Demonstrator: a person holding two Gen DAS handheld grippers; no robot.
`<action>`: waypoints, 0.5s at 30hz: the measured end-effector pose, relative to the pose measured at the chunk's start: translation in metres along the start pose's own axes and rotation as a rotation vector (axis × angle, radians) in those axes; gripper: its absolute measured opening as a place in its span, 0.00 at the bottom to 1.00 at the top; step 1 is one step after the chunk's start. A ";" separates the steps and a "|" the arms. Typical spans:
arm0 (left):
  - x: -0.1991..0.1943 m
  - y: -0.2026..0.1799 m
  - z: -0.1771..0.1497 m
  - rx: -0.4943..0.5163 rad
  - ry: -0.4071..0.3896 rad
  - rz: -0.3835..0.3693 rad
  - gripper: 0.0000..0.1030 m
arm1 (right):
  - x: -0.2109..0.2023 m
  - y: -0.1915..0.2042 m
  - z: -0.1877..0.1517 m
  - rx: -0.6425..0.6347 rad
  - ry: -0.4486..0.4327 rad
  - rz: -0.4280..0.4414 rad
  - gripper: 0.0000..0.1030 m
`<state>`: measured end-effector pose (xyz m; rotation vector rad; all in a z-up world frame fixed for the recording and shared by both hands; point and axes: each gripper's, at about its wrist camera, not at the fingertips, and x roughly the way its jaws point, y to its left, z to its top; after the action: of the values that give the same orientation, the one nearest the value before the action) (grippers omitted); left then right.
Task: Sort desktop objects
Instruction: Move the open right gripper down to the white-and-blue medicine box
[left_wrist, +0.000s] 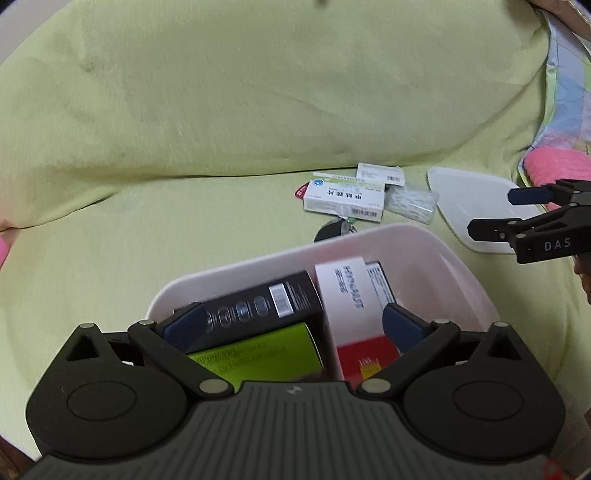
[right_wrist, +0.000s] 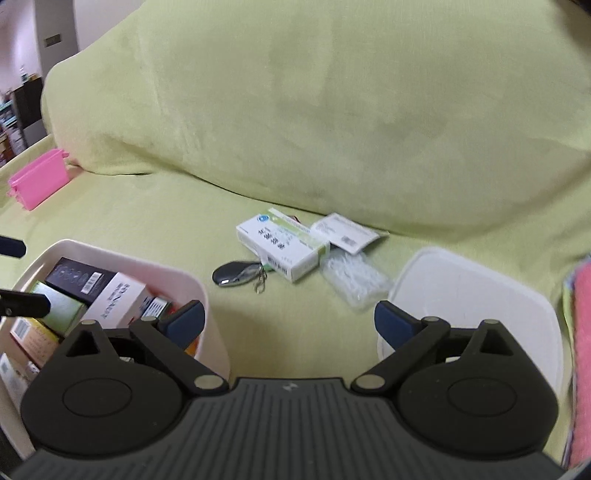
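Open green cloth stretches wide to the left of a small cluster of clutter, offering clear passage from that side. The cluster itself sits tight: a white medicine box overlaps a flat packet, with a clear plastic case touching its right end and a dark key fob just beside its near corner. A loaded white bin blocks the near left; a white lid blocks the near right. Between bin and lid, a bare corridor of cloth leads straight to the cluster. Behind, the draped backrest rises like a wall.
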<state>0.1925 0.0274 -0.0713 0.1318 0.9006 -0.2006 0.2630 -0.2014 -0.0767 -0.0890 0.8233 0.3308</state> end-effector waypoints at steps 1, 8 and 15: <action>0.003 0.001 0.002 0.001 -0.001 0.001 0.98 | 0.007 -0.003 0.002 -0.020 -0.006 0.010 0.94; 0.023 0.011 0.021 0.037 -0.015 -0.022 0.98 | 0.052 -0.014 0.014 -0.127 0.001 0.047 0.94; 0.043 0.011 0.042 0.083 -0.028 -0.072 0.98 | 0.093 -0.023 0.025 -0.206 0.014 0.117 0.94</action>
<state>0.2528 0.0252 -0.0793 0.1740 0.8701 -0.3061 0.3472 -0.1938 -0.1290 -0.2362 0.8082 0.5258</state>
